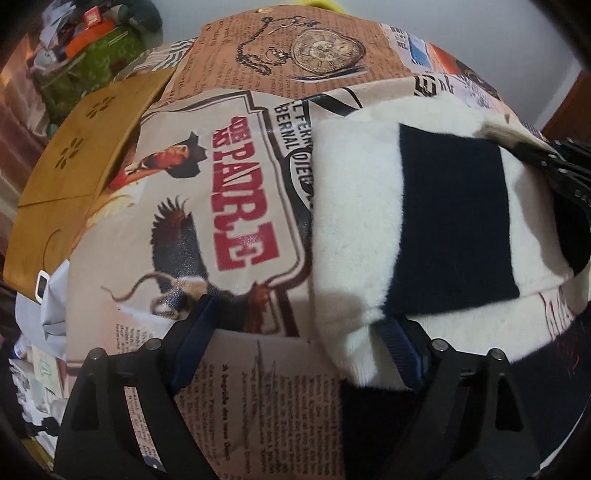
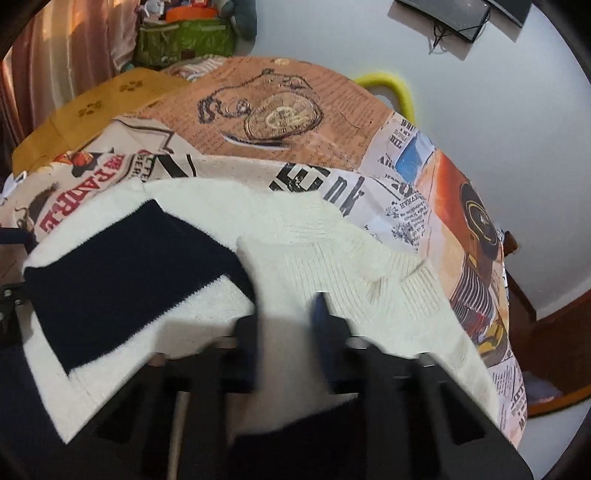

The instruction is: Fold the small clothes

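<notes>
A small cream knit sweater (image 1: 351, 206) with a navy band (image 1: 454, 229) lies on a table covered with a printed newspaper-style cloth (image 1: 236, 398). My left gripper (image 1: 295, 339) is open at the sweater's near edge, its right finger (image 1: 400, 350) touching the hem. In the right wrist view the sweater (image 2: 325, 254) lies partly folded, with the navy band (image 2: 122, 273) at the left. My right gripper (image 2: 286, 325) hovers over the cream part with its jaws apart and nothing between them. Part of it also shows in the left wrist view (image 1: 561, 173).
A wooden board (image 1: 74, 166) lies at the table's far left. A green bag with clutter (image 2: 184, 40) stands behind it. A yellow chair back (image 2: 391, 88) is beyond the table's far edge. A dark monitor (image 2: 461, 14) hangs on the wall.
</notes>
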Tool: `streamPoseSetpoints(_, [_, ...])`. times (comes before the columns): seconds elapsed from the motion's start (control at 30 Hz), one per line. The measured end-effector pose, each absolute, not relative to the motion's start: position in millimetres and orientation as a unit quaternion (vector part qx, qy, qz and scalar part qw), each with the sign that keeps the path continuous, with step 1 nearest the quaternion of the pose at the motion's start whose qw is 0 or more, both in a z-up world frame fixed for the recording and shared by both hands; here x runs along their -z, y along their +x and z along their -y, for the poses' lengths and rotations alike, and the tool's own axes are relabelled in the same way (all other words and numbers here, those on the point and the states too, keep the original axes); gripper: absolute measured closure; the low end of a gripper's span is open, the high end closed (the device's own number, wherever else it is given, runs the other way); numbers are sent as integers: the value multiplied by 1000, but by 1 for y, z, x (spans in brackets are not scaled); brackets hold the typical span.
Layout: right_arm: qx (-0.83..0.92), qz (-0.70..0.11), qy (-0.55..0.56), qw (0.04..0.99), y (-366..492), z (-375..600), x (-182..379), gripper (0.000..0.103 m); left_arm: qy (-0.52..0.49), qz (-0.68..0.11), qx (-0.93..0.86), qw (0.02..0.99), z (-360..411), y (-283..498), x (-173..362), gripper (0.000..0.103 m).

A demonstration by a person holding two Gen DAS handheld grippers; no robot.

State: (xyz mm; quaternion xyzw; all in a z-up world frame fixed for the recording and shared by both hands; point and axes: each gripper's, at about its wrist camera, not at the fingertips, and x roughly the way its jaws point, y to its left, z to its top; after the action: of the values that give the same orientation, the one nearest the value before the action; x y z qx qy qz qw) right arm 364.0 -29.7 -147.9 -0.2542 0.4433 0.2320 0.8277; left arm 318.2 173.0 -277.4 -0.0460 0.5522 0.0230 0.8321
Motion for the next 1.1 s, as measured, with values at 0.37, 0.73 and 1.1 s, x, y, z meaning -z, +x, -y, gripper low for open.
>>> streamPoseSetpoints(0.37, [-196,-382,-94,898,335,142,79,94,-50,-546,-48,835,-172,313,276,16])
streamPoseSetpoints(0.73, [-172,-464,23,869,307,229,119,73,10,-529,-79,845,-149,313,264,19])
streamPoseSetpoints(1.1, [-154,-428,93,886,314,258,110,93,23,-510,-81,856,-142,335,259,83])
